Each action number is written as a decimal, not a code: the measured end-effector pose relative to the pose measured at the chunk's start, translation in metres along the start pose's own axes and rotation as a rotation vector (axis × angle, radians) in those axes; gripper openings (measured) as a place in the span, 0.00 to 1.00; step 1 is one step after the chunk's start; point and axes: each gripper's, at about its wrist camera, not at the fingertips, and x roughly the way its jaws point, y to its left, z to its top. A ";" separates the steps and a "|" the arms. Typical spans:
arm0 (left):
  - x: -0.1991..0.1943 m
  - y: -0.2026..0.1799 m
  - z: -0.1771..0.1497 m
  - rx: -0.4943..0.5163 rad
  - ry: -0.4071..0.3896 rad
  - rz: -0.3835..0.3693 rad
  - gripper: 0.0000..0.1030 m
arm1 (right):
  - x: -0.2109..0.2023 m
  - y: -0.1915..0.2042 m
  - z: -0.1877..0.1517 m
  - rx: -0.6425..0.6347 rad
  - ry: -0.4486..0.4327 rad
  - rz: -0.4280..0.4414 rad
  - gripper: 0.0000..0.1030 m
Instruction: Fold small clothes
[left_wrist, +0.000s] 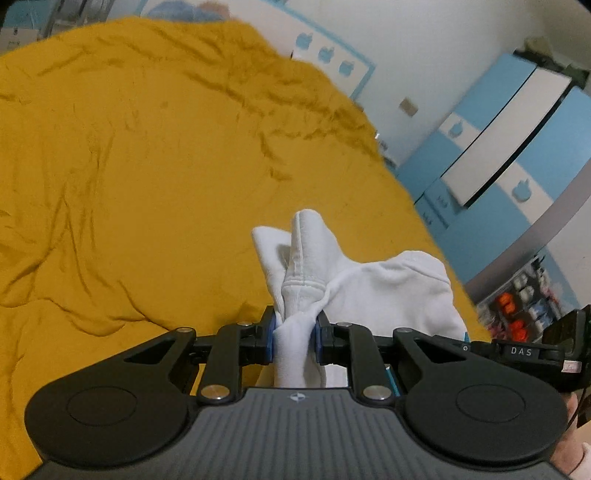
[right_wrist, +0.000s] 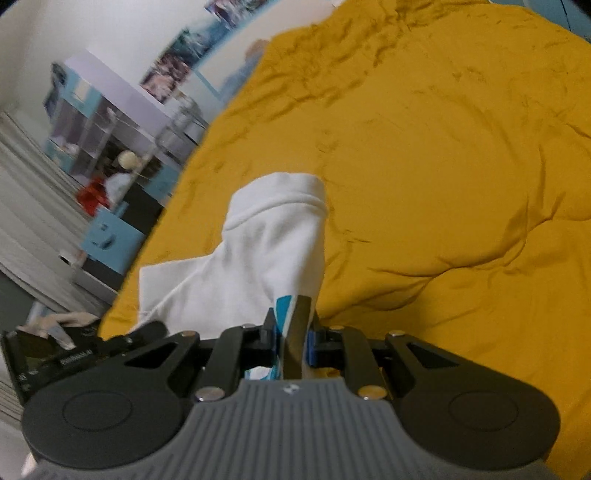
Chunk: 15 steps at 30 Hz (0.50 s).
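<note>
The left gripper (left_wrist: 294, 341) pinches a bunched bit of the white shirt (left_wrist: 388, 291) between its blue pads (left_wrist: 270, 338). The cloth is squeezed tight there. A sleeve with a stitched hem sticks up just past the fingers, and the rest of the shirt spreads out to the right over the yellow blanket (left_wrist: 147, 166).

The right gripper (right_wrist: 294, 341) also pinches the shirt (right_wrist: 255, 266). Its pads are close together on a thin fold, where a bit of blue print shows. A sleeve with a hem stands up ahead of it.

The blanket (right_wrist: 443, 166) is wrinkly and lies under the shirt. Blue and white cupboards (left_wrist: 517, 147) stand beside the bed.
</note>
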 end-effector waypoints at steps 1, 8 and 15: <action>0.007 0.004 -0.001 0.001 0.017 0.004 0.21 | 0.009 -0.004 0.002 0.006 0.014 -0.014 0.09; 0.054 0.039 -0.011 -0.047 0.131 0.058 0.22 | 0.069 -0.046 0.006 0.079 0.104 -0.082 0.09; 0.053 0.050 -0.011 -0.058 0.152 0.094 0.38 | 0.084 -0.065 0.008 0.140 0.097 -0.101 0.14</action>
